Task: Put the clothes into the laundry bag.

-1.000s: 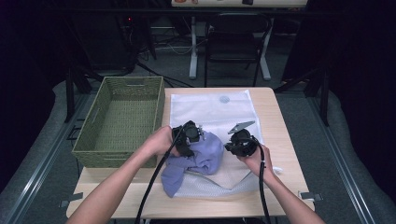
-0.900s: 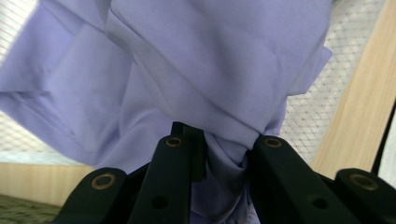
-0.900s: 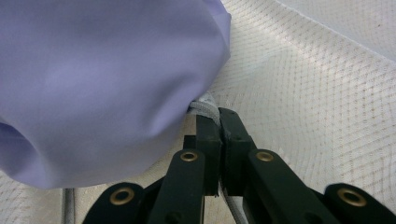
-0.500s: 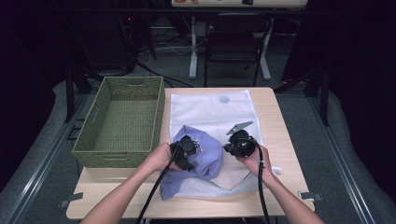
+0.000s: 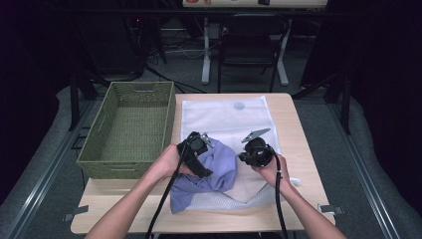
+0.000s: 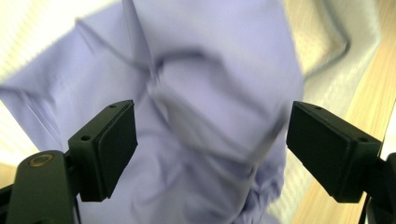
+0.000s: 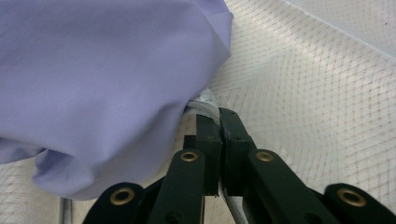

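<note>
the white mesh laundry bag (image 5: pixel 226 117) lies flat on the table (image 5: pixel 298 124), and the lavender garment (image 5: pixel 219 164) sits bunched at its near end, seemingly partway into the mouth. both look light, soft and limp, so i judge they will sag and slide; best to pinch a fold or the bag's hem, not smooth cloth. the left gripper (image 6: pixel 212 149) has just been opening, its jaws wide apart over the garment, pads clear of it. the right gripper (image 7: pixel 218 119) is clamped tight on the bag's edge (a thin corded hem).
</note>
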Tool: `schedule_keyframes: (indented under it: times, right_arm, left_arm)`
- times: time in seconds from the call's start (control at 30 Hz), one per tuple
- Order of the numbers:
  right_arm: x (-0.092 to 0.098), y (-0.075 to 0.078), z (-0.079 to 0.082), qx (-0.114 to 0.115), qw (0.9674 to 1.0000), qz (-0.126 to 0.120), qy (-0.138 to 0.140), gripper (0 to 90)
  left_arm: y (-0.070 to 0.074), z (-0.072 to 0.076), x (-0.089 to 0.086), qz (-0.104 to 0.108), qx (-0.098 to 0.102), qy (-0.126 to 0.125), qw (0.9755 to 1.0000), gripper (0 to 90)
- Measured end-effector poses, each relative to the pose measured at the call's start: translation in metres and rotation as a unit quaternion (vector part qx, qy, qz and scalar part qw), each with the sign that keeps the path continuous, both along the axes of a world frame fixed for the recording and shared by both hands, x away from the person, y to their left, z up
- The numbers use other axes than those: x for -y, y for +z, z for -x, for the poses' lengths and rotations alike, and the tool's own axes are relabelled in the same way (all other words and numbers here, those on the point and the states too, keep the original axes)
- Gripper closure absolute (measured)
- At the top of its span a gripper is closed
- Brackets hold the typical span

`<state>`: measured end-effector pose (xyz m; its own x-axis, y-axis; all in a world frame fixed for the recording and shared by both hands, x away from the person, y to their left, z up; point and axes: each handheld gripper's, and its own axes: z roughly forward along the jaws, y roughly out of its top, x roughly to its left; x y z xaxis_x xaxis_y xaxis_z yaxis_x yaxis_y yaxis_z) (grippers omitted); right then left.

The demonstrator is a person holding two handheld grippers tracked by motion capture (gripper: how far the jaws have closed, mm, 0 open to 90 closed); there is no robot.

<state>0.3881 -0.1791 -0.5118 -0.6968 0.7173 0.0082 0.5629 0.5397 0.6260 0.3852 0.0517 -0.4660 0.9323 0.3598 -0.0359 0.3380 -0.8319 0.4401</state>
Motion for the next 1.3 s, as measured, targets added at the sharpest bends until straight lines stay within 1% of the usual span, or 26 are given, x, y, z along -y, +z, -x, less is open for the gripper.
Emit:
schedule_keyframes:
  times: [0.03,0.07,0.1,0.2,0.23,0.27,0.3,0.33,0.4,0.47,0.5,0.53,0.57,0.67,0.8,0.87,0.93,0.97,1.0,1.07,1.1,1.17,1.2,1.23,1.27,1.3]
  right_arm:
    - [0.000,0.000,0.000,0.000,1.0000,0.000,0.000,88.5]
    - [-0.001,0.000,-0.001,0.000,1.0000,0.000,0.000,88.5]
    - [-0.001,0.000,-0.001,-0.001,1.0000,0.000,0.000,88.5]
    - [-0.002,0.000,-0.001,-0.002,1.0000,-0.002,0.002,88.5]
    - [-0.002,-0.001,-0.002,-0.004,1.0000,-0.002,0.003,88.5]
    - [-0.002,-0.001,-0.002,-0.004,1.0000,-0.002,0.003,88.5]
    - [-0.002,-0.002,-0.001,-0.007,1.0000,-0.004,0.003,88.5]
    - [-0.001,-0.002,-0.001,-0.007,1.0000,-0.004,0.003,88.6]
    - [-0.001,-0.002,-0.001,-0.008,0.9999,-0.006,0.003,88.6]
    - [-0.001,-0.002,0.001,-0.008,1.0000,-0.002,0.004,88.6]
    - [-0.001,-0.002,0.001,-0.007,1.0000,-0.002,0.002,88.6]
    - [-0.001,-0.002,0.001,-0.007,1.0000,-0.002,0.002,88.6]
    - [0.000,-0.001,0.001,-0.006,1.0000,-0.002,0.004,88.6]
    - [0.001,0.000,-0.002,-0.007,0.9999,-0.010,-0.003,88.6]
    - [0.000,0.007,-0.001,-0.004,0.9998,-0.019,-0.005,88.6]
    - [0.000,0.014,0.000,-0.003,0.9996,-0.028,-0.006,88.6]
    - [0.001,0.021,0.002,0.002,0.9993,-0.038,-0.006,88.6]
    - [0.002,0.024,0.003,0.002,0.9990,-0.045,-0.006,88.6]
    - [0.004,0.027,0.003,0.002,0.9986,-0.052,-0.007,88.6]
    - [0.006,0.030,0.004,-0.001,0.9981,-0.060,-0.013,88.6]
    - [0.006,0.030,0.004,-0.001,0.9981,-0.060,-0.013,88.6]
    - [0.005,0.028,0.004,-0.008,0.9983,-0.057,-0.012,88.6]
    - [0.004,0.026,0.005,-0.011,0.9984,-0.054,-0.011,88.6]
    - [0.003,0.025,0.005,-0.008,0.9987,-0.051,-0.006,88.6]
    - [0.002,0.024,0.006,-0.012,0.9988,-0.048,-0.003,88.6]
    - [0.000,0.023,0.007,-0.013,0.9988,-0.046,-0.003,88.6]
  left_arm:
    - [0.000,0.000,0.000,0.000,0.000,0.000,1.0000,17.5]
    - [-0.003,0.000,0.007,0.006,0.007,-0.003,1.0000,18.8]
    - [-0.007,0.000,0.011,0.006,0.006,-0.003,1.0000,21.5]
    - [-0.022,0.001,0.018,0.017,0.013,-0.007,0.9998,36.0]
    - [-0.027,0.003,0.020,0.019,0.015,-0.005,0.9997,42.7]
    - [-0.027,0.003,0.020,0.019,0.015,-0.005,0.9997,48.4]
    - [-0.037,0.007,0.021,0.022,0.020,-0.010,0.9995,54.4]
    - [-0.041,0.008,0.022,0.022,0.022,-0.012,0.9994,61.2]
    - [-0.044,0.009,0.023,0.026,0.023,-0.013,0.9993,71.9]
    - [-0.044,0.010,0.020,0.032,0.026,-0.018,0.9990,78.8]
    - [-0.041,0.011,0.018,0.041,0.025,-0.015,0.9987,79.7]
    - [-0.041,0.011,0.018,0.041,0.025,-0.015,0.9987,80.2]
    - [-0.036,0.015,0.014,0.056,0.019,-0.018,0.9981,80.3]
    - [-0.029,0.024,0.012,0.071,0.018,-0.032,0.9968,80.5]
    - [-0.028,0.034,0.019,0.071,0.022,-0.049,0.9960,80.4]
    - [-0.021,0.039,0.025,0.101,0.026,-0.055,0.9930,80.4]
    - [-0.011,0.042,0.027,0.118,0.052,-0.048,0.9905,80.3]
    - [-0.008,0.043,0.026,0.134,0.061,-0.038,0.9884,80.2]
    - [-0.006,0.042,0.027,0.142,0.064,-0.033,0.9873,80.3]
    - [-0.010,0.040,0.030,0.136,0.067,-0.027,0.9880,80.1]
    - [-0.015,0.038,0.033,0.130,0.064,-0.025,0.9891,80.1]
    - [-0.030,0.034,0.039,0.105,0.059,-0.016,0.9926,79.8]
    - [-0.030,0.034,0.039,0.105,0.059,-0.016,0.9926,79.6]
    - [-0.046,0.027,0.043,0.082,0.060,0.002,0.9948,79.4]
    - [-0.052,0.024,0.043,0.075,0.060,0.012,0.9953,79.4]
    - [-0.055,0.022,0.043,0.066,0.077,0.026,0.9945,79.3]
